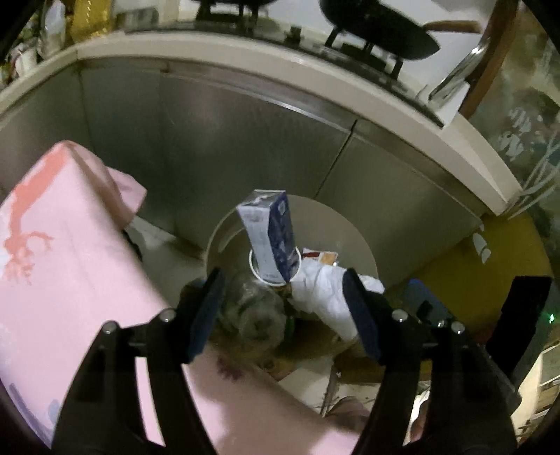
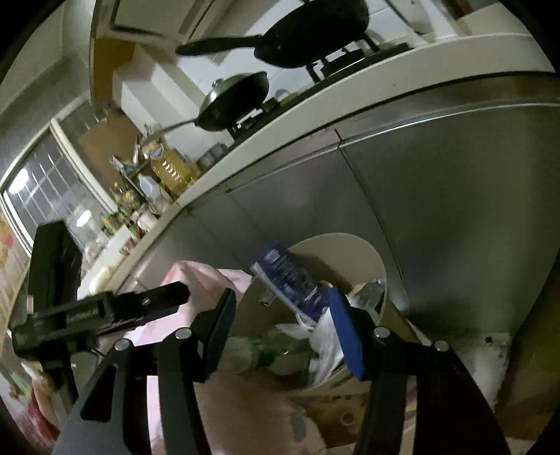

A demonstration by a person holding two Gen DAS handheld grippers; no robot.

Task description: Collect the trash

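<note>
While both tools tilt down over the bin, the left hand-held gripper [image 1: 281,308] stands wide with nothing between its blue pads, and the right hand-held gripper [image 2: 281,329] is likewise spread and empty. Near on the left lies a soft pink cloth [image 1: 63,259]. Just beyond the fingertips sits a round, cream-coloured trash bin [image 1: 353,231], holding a clear crumpled plastic bottle [image 1: 250,308], a white crinkled wrapper [image 1: 322,297] and a blue-and-white carton [image 1: 271,234] standing tilted in a white cup. Behind it rise brushed metal cabinet doors [image 1: 245,147], and farther up a dark frying pan [image 2: 315,31] rests on the stove.
</note>
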